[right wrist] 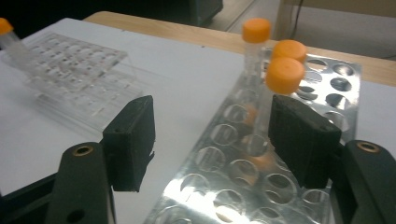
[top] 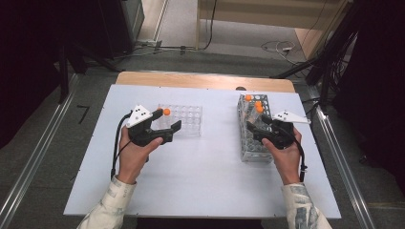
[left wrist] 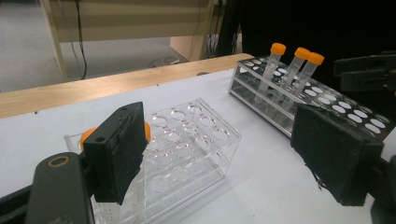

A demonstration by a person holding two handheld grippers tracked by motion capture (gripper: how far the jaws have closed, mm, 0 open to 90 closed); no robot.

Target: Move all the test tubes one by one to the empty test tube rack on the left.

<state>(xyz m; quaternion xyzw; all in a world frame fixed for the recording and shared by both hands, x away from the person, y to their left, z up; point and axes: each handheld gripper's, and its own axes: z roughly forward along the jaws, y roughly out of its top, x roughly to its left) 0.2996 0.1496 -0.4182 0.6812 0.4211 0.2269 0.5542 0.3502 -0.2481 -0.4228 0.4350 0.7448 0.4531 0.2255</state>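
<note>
On the smooth white surface, a clear plastic rack with round wells is seen at 11 o'clock, one orange-capped clear tube standing in it. The left tool is held open beside that tube. At 2 o'clock, the right tool is held open over a shiny perforated metal rack bearing three orange-capped tubes.

high: above, looking down | gripper views: low, close | shared: metal rack
</note>
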